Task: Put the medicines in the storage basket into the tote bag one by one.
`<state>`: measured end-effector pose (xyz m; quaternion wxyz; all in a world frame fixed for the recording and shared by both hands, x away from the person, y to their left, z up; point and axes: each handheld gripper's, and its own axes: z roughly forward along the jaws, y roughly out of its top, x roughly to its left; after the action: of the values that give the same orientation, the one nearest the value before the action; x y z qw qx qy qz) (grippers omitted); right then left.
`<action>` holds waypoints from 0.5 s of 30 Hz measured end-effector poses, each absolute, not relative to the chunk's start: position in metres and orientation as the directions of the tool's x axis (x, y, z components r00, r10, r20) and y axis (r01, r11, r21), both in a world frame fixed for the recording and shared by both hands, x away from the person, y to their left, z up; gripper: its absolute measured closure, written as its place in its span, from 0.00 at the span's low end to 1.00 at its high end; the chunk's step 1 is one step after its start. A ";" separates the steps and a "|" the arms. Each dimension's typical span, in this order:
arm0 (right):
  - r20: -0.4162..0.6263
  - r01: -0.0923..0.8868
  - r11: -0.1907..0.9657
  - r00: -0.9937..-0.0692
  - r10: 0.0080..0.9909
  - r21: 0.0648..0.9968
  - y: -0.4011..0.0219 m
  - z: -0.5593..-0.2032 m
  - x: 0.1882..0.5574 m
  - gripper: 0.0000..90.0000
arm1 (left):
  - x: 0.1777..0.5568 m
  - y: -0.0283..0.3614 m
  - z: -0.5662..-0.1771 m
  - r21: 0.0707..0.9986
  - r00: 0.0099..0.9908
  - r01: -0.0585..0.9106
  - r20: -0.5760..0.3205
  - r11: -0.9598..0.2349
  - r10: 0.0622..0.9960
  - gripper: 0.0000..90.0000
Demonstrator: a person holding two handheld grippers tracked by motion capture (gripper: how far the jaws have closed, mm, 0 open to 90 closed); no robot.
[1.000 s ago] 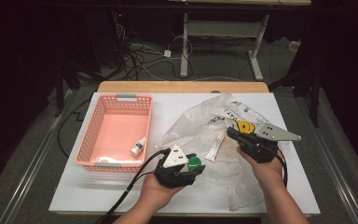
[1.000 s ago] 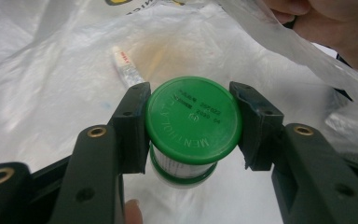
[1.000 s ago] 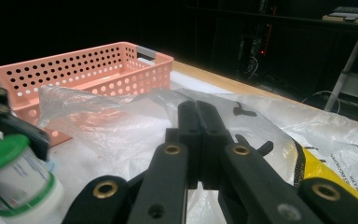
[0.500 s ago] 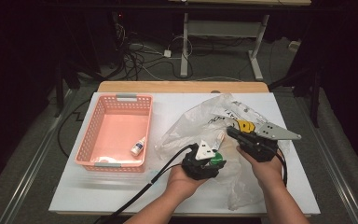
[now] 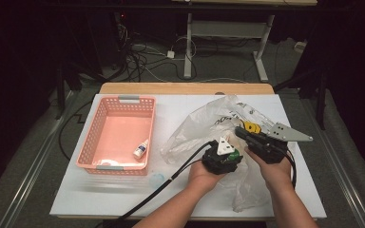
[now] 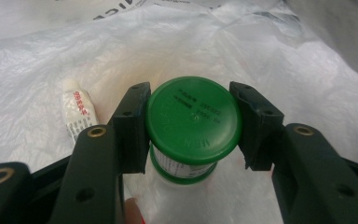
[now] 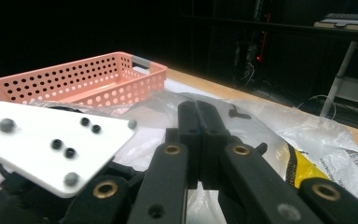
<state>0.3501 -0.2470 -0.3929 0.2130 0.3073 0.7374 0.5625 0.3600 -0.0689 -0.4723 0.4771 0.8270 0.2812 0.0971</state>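
A jar with a green lid [image 6: 193,119] sits between the jaws of my left gripper [image 6: 193,128], whose pads press on both sides of the lid. In the high view that left gripper [image 5: 234,156] holds the jar [image 5: 236,152] low over a crumpled clear plastic bag [image 5: 195,130] at mid-table. Just to its right, my right gripper [image 5: 240,130] is shut, with the bag's film gathered at its tips. The same shut jaws rise in the right gripper view [image 7: 198,114] with the bag [image 7: 279,130] around them. A small white tube [image 6: 79,112] lies on the bag beside the jar.
A pink perforated basket [image 5: 119,101] stands at the left, with a small white bottle [image 5: 141,149] inside. A small clear object [image 5: 157,179] lies on the white tabletop [image 5: 123,199] in front of it. Something yellow [image 5: 252,127] shows through the bag. Black cables trail toward the front edge.
My left gripper has carried the green-lidded jar to the right, from beside the basket to over the bag next to the right gripper. The right gripper has stayed still.
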 end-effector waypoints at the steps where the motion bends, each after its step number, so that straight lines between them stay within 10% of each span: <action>1: 0.033 0.213 0.175 -0.718 0.695 0.961 -0.248 -0.393 0.350 1.00 | 0.361 -0.070 -0.474 0.844 0.820 0.372 -0.105 -0.385 0.562 0.56; 15: 0.032 0.215 0.178 -0.719 0.694 0.960 -0.247 -0.393 0.350 1.00 | 0.366 -0.071 -0.481 0.835 0.828 0.385 -0.124 -0.393 0.547 0.50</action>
<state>0.3496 -0.2470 -0.3933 0.2132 0.3082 0.7374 0.5619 0.3661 -0.0708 -0.4814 0.4739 0.8303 0.2806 0.0855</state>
